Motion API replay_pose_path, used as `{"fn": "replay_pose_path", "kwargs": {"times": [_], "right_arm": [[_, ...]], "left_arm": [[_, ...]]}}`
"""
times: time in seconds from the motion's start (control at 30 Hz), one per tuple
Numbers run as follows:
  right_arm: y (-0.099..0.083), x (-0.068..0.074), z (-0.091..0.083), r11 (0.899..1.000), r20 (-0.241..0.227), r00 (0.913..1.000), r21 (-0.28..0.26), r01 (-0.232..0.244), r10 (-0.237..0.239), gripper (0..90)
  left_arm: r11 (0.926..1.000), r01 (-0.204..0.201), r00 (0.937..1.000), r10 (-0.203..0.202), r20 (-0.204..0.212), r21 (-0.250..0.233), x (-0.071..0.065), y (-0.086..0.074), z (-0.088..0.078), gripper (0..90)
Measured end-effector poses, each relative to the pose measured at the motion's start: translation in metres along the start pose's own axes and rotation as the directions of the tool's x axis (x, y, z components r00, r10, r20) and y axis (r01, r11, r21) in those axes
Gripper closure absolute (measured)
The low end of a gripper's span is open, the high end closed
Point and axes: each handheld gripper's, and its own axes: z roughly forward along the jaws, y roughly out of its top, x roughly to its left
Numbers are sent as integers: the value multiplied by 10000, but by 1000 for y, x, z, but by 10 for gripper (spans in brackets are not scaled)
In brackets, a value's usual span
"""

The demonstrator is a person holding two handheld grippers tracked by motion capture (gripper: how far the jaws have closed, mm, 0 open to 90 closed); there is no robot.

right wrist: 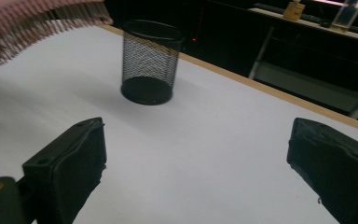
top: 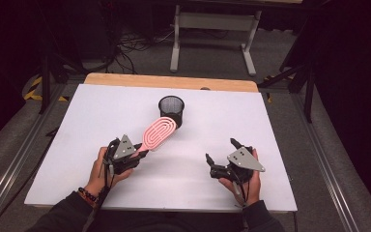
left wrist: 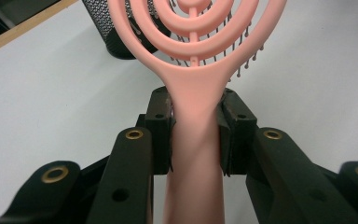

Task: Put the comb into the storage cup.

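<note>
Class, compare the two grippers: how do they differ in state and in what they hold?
The left gripper is shut on the pink hairbrush handle; the right gripper is open and holds nothing. The left points at the mesh cup; the right sits farther off. Both are black and hand-held.

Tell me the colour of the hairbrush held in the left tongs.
The hairbrush is pale pink, clearest in the left gripper view.

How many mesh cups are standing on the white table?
1: the black mesh cup stands upright at the table's far middle, beyond the pink hairbrush held by the left gripper.
</note>
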Motion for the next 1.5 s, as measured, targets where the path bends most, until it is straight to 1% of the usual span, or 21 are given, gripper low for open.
{"fn": "replay_pose_path", "kwargs": {"times": [0.1,0.17,0.23,0.3,0.4,0.47,0.57,0.63,0.67,0.83,0.87,0.97,1.03,1.1,1.13,1.2,1.3,1.33,1.37,1.43,1.5], "right_arm": [[4,7,5,10000,-227,9997,2,93,-93,54],[7,11,9,10000,-490,9988,-16,-59,58,53],[9,14,12,9999,-654,9977,17,-156,157,51],[12,16,16,9997,-773,9967,88,-248,254,50],[16,21,23,9988,-1018,9938,275,-413,439,50],[20,23,25,9981,-1158,9915,225,-567,589,50],[26,27,27,9986,-1244,9908,90,-517,524,49],[30,29,28,9987,-1256,9909,-63,-503,491,47],[32,30,29,9985,-1338,9898,-176,-524,496,46],[41,36,34,9978,-1472,9877,-332,-574,519,46],[42,38,35,9978,-1493,9874,-327,-576,521,46],[47,41,39,9971,-1675,9841,-375,-661,590,48],[51,44,41,9967,-1804,9816,-398,-708,625,47],[55,48,43,9960,-1988,9777,-451,-777,673,45],[56,49,44,9957,-2053,9763,-479,-797,683,45],[59,52,46,9958,-2106,9754,-482,-772,655,44],[62,56,48,9953,-2278,9714,-528,-810,669,42],[63,57,48,9948,-2336,9698,-554,-853,701,42],[64,57,48,9945,-2388,9683,-546,-889,735,42],[66,58,49,9940,-2398,9675,-535,-950,796,42],[68,58,50,9924,-2510,9630,-472,-1132,979,43]], "left_arm": [[9998,-29,10000,28,-58,-185,-2,1,0,697],[9997,-73,9999,71,-74,-249,-3,1,0,697],[9992,-99,9998,94,-150,-376,-3,1,-1,697],[9986,-71,9998,63,-166,-529,-4,2,-1,697],[9972,-148,9996,131,-239,-735,-6,2,-2,697],[9956,-108,9995,82,-290,-929,-8,2,-2,697],[9931,-37,9993,-6,-369,-1174,-9,3,-3,697],[9916,-91,9989,31,-461,-1293,-10,3,-3,697],[9908,-98,9989,36,-465,-1347,-10,4,-3,697],[9865,-3,9989,-73,-457,-1638,-11,5,-1,697],[9855,57,9991,-127,-401,-1694,-11,6,-1,697],[9824,218,9990,-286,-339,-1855,-12,5,0,697],[9804,138,9989,-222,-406,-1968,-15,6,0,697],[9798,119,9989,-206,-415,-1998,-16,7,0,697],[9784,123,9989,-214,-419,-2065,-17,7,1,697],[9776,87,9990,-178,-414,-2102,-18,8,2,698],[9767,78,9991,-167,-399,-2144,-19,9,3,697],[9763,102,9989,-198,-425,-2164,-20,10,4,697],[9742,140,9989,-238,-408,-2254,-20,11,5,697],[9731,202,9987,-304,-412,-2294,-21,12,7,697],[9708,229,9985,-341,-427,-2389,-22,14,8,697]]}}
